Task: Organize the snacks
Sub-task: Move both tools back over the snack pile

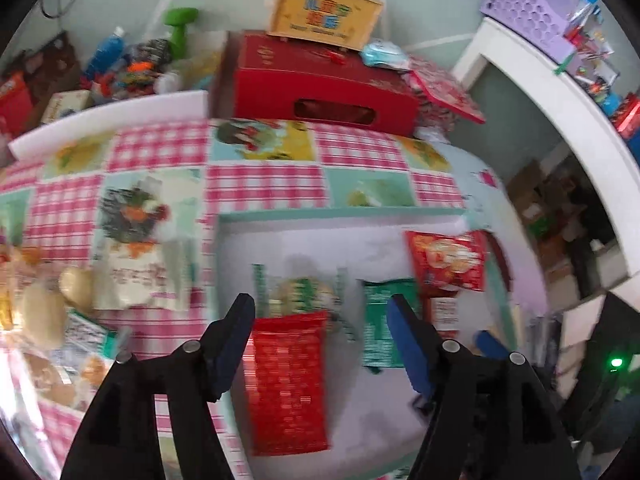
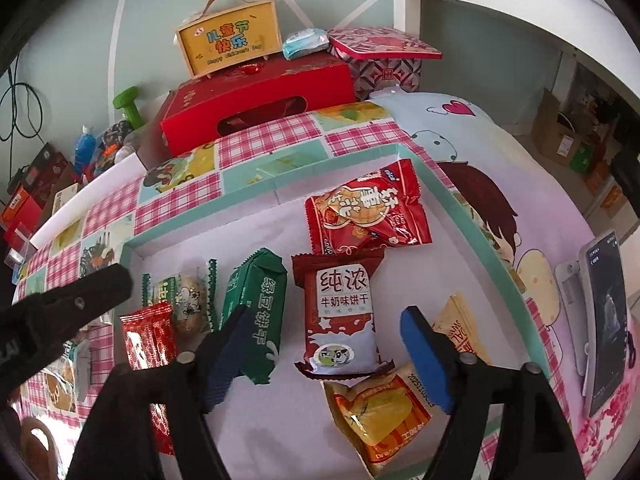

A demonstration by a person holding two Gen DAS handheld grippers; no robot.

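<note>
The left gripper [image 1: 322, 314] hung with its jaws spread wide and nothing between them, poised over a red foil packet [image 1: 286, 384] that lay in the shallow white tray [image 2: 280, 196] with the mint-green rim. The left view was smeared, so detail there was hard to read. Across from it the right gripper [image 2: 324, 336] was just as wide and just as empty, straddling the dark red milk-biscuit pack [image 2: 342, 316] near the tray's middle.

Outward from those: a green pack [image 2: 256, 316] lay just beside the milk-biscuit pack, a clear-wrapped biscuit with green edges [image 2: 184, 300] sat toward the tray's left edge, a bright red pack [image 2: 366, 212] lay toward the far edge, and an orange-yellow pack [image 2: 380, 416] toward the near edge.

More snacks [image 1: 44, 304] waited loose on the checked cloth [image 1: 264, 184] off the tray's left side. By the look of it, sorting was midway: the tray partly filled, stragglers outside. The next move probably called for the left gripper to swing out to those stragglers and close squarely on a crinkly wrapper.
</note>
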